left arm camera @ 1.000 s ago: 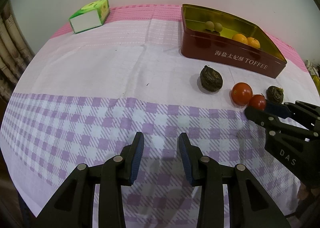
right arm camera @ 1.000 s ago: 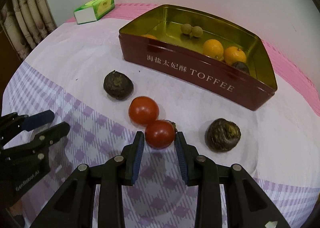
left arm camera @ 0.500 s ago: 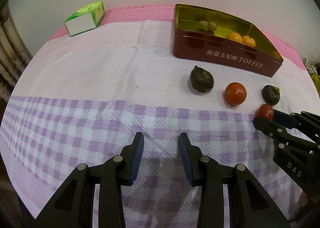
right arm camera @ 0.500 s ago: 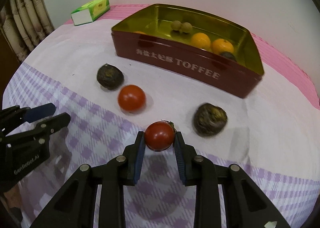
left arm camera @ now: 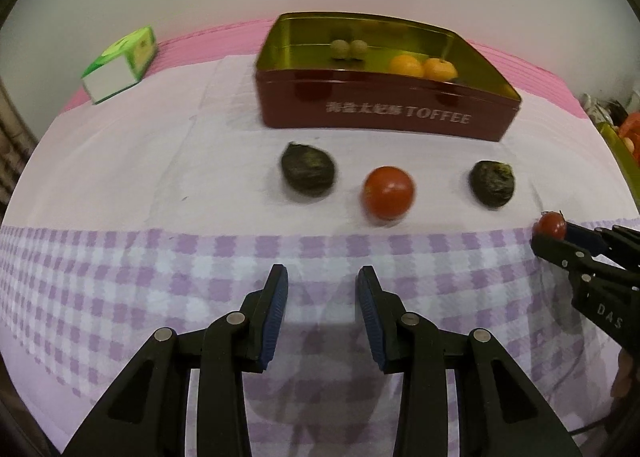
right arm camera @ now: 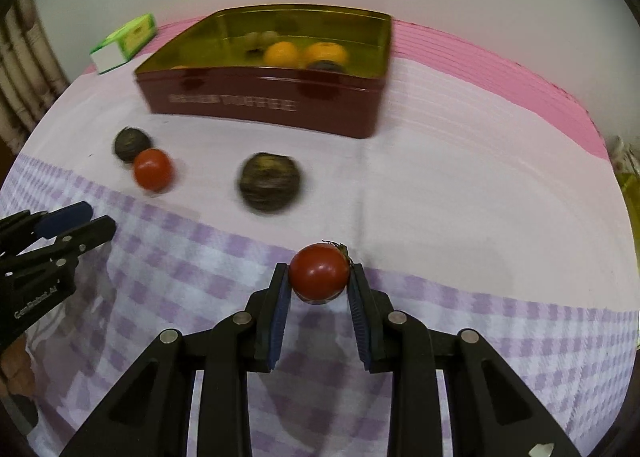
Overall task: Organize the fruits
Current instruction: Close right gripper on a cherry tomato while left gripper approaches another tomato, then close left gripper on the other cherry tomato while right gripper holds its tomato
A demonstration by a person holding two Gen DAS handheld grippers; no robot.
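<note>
At 6 o'clock of the tin (right arm camera: 260,97), the right hand-held gripper (right arm camera: 320,289) is pinching a tomato (right arm camera: 319,271) only at its tips, so it is risking a slip, while the left hand-held gripper (left arm camera: 322,313) is hanging narrow and empty.

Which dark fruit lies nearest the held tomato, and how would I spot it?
Start at the red tin. On the cloth before it lie two dark fruits and a loose tomato. Yours is the dark fruit lying alone; the other dark one lies right by that tomato.

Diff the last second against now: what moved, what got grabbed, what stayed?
The right gripper, shut on a tomato, lifted it off the cloth and away from the other tomato. Unchanged: left gripper empty, both dark fruits outside the tin.
</note>
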